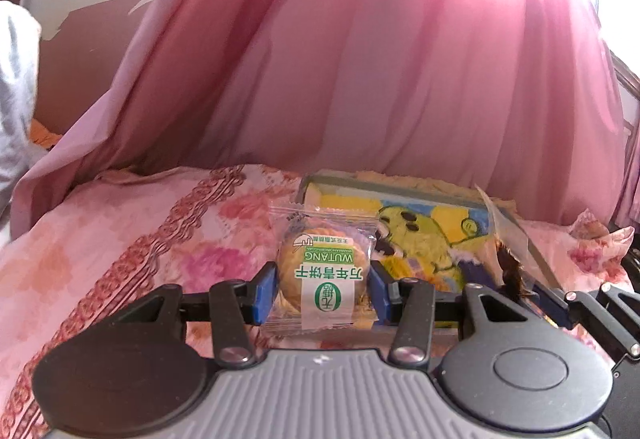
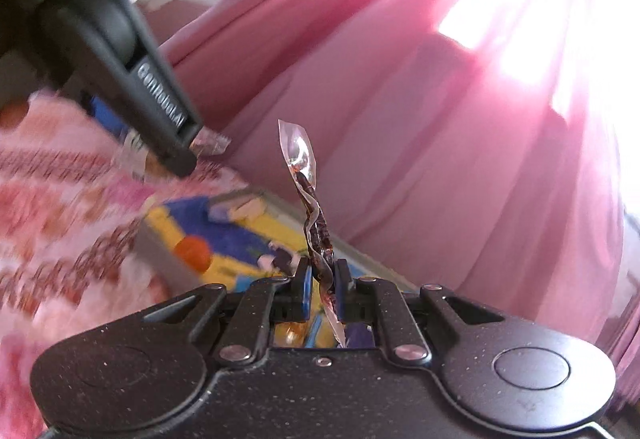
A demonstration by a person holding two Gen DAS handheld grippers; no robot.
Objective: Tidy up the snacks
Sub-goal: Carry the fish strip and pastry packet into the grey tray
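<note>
Two tongs grip snacks: left gripper (image 1: 322,289) pinches a clear-wrapped biscuit (image 1: 323,271) printed "WUTANG"; right gripper (image 2: 322,289), jaws nearly together, clamps a dark snack sachet (image 2: 310,207). Cartoon-printed box (image 1: 440,235) lies at one o'clock on the floral bedspread (image 1: 120,239).

You will find the biscuit packet (image 1: 322,279), held between your left gripper's (image 1: 322,289) blue pads, printed upside down: "WUTANG" in white on a green band, with green Chinese characters nearer the gripper body. Smaller print there is illegible. Lettering on the black gripper arm (image 2: 160,95) ahead-left of your right gripper is too blurred to read.
</note>
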